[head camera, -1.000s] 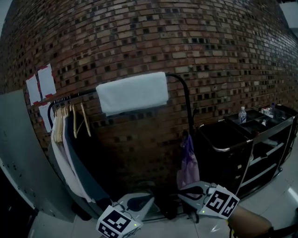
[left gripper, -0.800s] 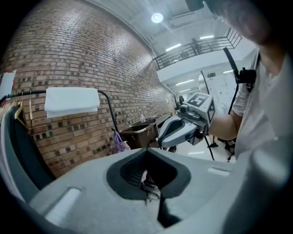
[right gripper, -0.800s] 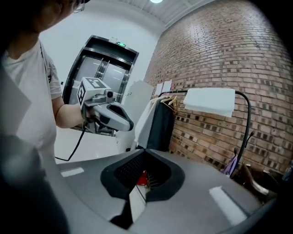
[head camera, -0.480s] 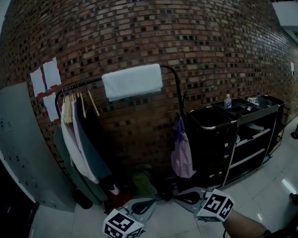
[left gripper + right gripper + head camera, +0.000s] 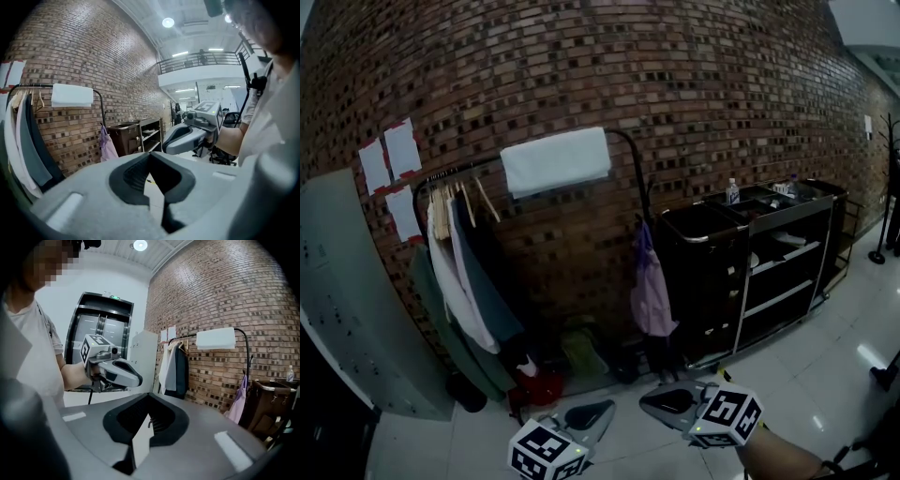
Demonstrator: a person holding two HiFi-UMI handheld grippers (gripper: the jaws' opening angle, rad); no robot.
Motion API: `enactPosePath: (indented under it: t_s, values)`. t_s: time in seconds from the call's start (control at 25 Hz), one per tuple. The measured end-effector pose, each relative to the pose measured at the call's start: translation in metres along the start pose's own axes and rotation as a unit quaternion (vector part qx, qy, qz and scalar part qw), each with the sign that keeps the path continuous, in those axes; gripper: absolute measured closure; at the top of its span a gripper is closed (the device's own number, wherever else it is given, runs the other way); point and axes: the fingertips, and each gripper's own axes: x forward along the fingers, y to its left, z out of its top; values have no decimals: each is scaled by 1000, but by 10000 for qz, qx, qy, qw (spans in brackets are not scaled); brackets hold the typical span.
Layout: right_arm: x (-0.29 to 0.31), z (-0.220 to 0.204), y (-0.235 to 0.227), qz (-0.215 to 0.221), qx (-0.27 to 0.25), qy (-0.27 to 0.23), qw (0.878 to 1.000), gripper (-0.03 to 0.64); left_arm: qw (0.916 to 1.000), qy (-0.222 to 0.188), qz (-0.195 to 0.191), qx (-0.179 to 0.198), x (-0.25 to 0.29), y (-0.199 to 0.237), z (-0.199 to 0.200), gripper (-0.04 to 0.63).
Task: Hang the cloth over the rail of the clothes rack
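Observation:
A white cloth (image 5: 555, 160) hangs folded over the top rail (image 5: 455, 172) of the black clothes rack against the brick wall. Both grippers are low in the head view, well short of the rack and far below the cloth. My left gripper (image 5: 606, 409) is shut with nothing in it. My right gripper (image 5: 646, 399) is likewise shut and empty. The left gripper view shows the cloth (image 5: 71, 95) at upper left and the right gripper (image 5: 169, 143) beside my own closed jaws. In the right gripper view the cloth (image 5: 215, 339) sits on the rail at right.
Garments on hangers (image 5: 457, 267) fill the rack's left end. A purple bag (image 5: 649, 292) hangs on its right post. A black cart (image 5: 755, 248) with a bottle (image 5: 731, 190) stands to the right, a grey panel (image 5: 347, 309) to the left. A red item (image 5: 542, 386) lies beneath.
The rack has shrunk and drifted left in the head view as I moved back from it. The cloth stays on the rail. Both grippers remain low and shut.

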Motion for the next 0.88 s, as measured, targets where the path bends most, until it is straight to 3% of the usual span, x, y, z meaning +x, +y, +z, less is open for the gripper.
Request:
enactPosePath:
  t_s: [0.44, 0.88]
  values:
    - [-25, 11, -5, 71, 18, 6, 10000, 615, 9996, -36, 51, -292, 1, -15, 2, 594]
    - [-24, 1, -13, 120, -98, 162, 9997, 617, 9997, 16, 104, -223, 13, -16, 1, 594]
